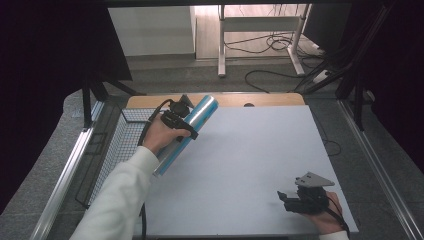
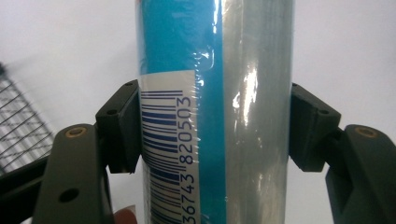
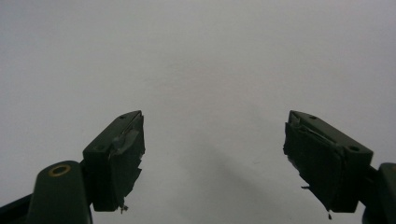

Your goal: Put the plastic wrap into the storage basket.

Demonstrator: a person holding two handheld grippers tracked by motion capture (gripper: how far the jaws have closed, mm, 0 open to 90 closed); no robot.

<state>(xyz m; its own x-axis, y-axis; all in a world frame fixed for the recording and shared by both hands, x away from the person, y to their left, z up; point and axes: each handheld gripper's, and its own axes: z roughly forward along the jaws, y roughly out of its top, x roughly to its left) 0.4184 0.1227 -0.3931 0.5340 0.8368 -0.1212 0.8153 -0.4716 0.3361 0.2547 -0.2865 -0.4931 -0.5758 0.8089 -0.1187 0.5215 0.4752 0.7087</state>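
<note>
A blue and silver roll in clear wrap [image 1: 189, 131], with a barcode label, is held tilted above the white table [image 1: 250, 165] near its back left. My left gripper [image 1: 176, 121] is shut on the roll; in the left gripper view both black pads press its sides [image 2: 215, 93]. Near the front right corner of the table, my right gripper [image 1: 289, 198] rests in the person's hand. Its jaws [image 3: 212, 158] stand wide apart with only bare table between them.
A wire mesh basket [image 1: 120, 145] hangs along the table's left edge, right beside the roll. A metal rail [image 1: 65, 175] runs outside it. Cables and a desk frame [image 1: 260, 30] lie on the floor beyond the table's far edge.
</note>
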